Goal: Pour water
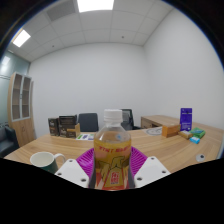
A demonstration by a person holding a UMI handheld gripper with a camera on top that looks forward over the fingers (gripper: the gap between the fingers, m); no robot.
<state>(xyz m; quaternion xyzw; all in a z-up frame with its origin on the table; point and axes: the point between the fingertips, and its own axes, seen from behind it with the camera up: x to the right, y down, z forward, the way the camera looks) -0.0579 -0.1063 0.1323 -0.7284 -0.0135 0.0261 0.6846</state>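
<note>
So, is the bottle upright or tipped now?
Upright: the bottle stands vertical between the jaws, white cap on top, not yet tilted toward the mug.

bottle (pixel 112 152) base hidden; label text unreadable

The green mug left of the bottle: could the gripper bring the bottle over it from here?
Probably yes. The gripper is shut on the bottle, and nothing visible stands between it and the green mug on the table.

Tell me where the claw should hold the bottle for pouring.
Grip the bottle at its labelled middle, from the side, as the claw appears to hold it now. It stands upright; the straight body suits the flat pads, leaving the cap clear. The mug sits nearby.
</note>
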